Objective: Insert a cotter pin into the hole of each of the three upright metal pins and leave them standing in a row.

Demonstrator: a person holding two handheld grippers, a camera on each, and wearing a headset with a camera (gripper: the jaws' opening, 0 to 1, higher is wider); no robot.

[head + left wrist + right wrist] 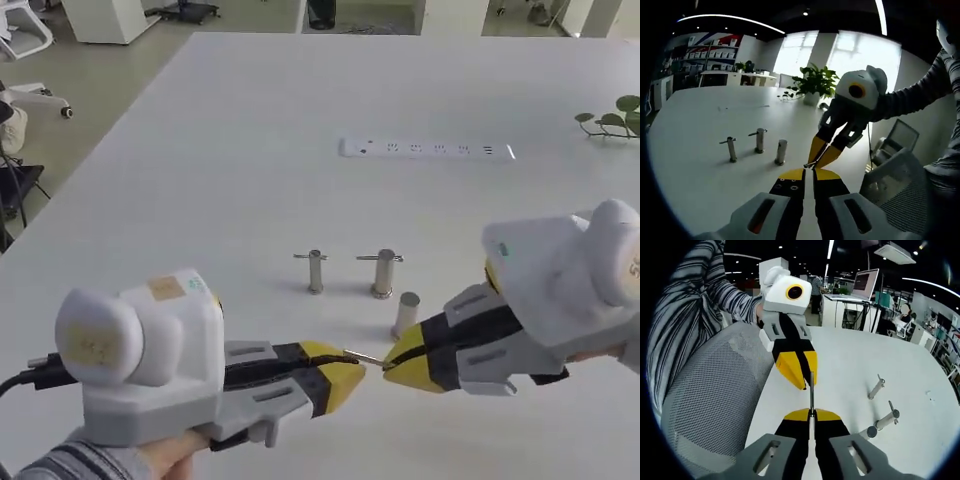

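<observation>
Three upright metal pins stand in a row on the white table. The left pin and the middle pin each carry a cotter pin through the top. The right pin has none that I can see. My right gripper is shut on a loose cotter pin, held above the table in front of the row. That pin's far end lies alongside the yellow tip of my left gripper, whose jaws are shut. The left gripper view has the same row, with the right gripper's tips touching my left gripper.
A white power strip lies further back on the table. A leafy plant sits at the far right edge. An office chair stands close behind the left gripper, off the table's near side.
</observation>
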